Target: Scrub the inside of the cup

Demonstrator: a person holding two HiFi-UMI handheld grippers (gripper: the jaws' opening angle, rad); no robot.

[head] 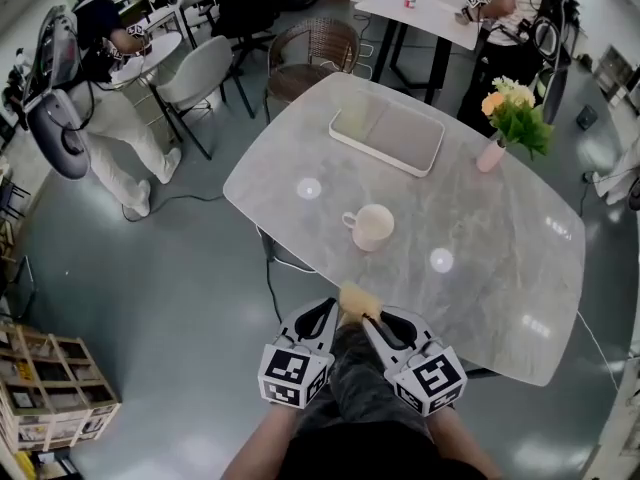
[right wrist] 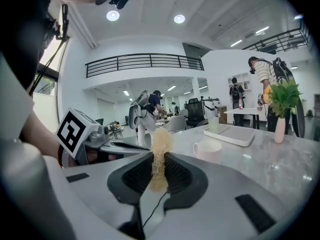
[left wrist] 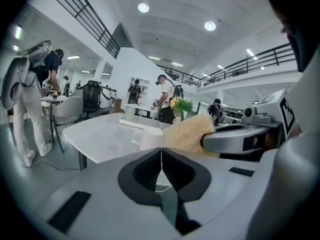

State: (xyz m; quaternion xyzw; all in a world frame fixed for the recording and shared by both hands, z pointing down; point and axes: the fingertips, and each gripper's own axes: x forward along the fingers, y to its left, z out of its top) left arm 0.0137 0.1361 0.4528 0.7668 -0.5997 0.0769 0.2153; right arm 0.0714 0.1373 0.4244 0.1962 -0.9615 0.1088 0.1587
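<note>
A cream cup (head: 371, 226) with its handle to the left stands upright on the grey marble table (head: 500, 268); it also shows as the cup (right wrist: 209, 149) and the cup (left wrist: 150, 138). My right gripper (head: 367, 320) is shut on a yellow fibrous scrubber (head: 357, 302), whose tuft (right wrist: 160, 143) sticks up between the jaws. My left gripper (head: 331, 315) is shut with nothing in it, its pads (left wrist: 151, 170) pressed together. Both grippers hover side by side at the table's near edge, short of the cup. The scrubber (left wrist: 191, 132) appears beside the right gripper in the left gripper view.
A white tray (head: 388, 134) lies at the table's far side. A pink vase with flowers (head: 512, 118) stands at the far right. Chairs (head: 310, 53) stand beyond the table, and people work at other tables. A wooden pallet (head: 50, 393) lies on the floor at left.
</note>
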